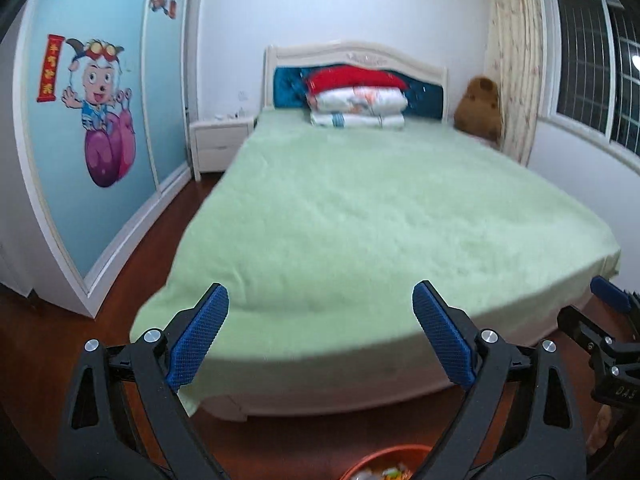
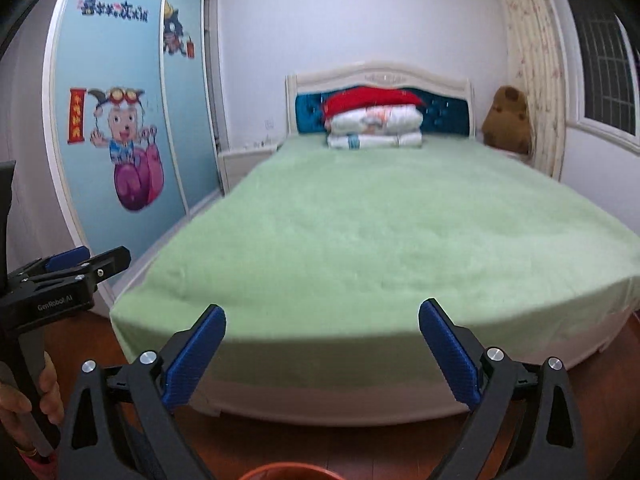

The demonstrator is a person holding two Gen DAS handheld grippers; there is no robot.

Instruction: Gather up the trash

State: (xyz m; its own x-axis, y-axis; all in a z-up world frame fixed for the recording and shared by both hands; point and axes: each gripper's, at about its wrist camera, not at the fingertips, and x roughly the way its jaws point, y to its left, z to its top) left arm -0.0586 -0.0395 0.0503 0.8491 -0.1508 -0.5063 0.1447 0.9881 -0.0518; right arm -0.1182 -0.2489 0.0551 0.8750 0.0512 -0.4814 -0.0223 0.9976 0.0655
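An orange bin (image 1: 384, 462) sits on the floor right below my left gripper (image 1: 320, 292), at the bottom edge of the left wrist view, with pale and colourful scraps of trash inside. Only its rim (image 2: 280, 473) shows in the right wrist view. My left gripper is open, its blue pads wide apart with nothing between them. My right gripper (image 2: 323, 306) is open too and holds nothing. Both point over the foot of the bed. No loose trash shows on the bed or floor.
A bed with a green cover (image 1: 360, 220) fills the middle, with folded quilts (image 1: 356, 100) at the headboard. A blue wardrobe (image 1: 92, 128) stands left, a nightstand (image 1: 218, 140) beside it, a teddy bear (image 1: 480, 108) and a curtain at right. A hand (image 2: 24, 400) grips the left gripper's handle.
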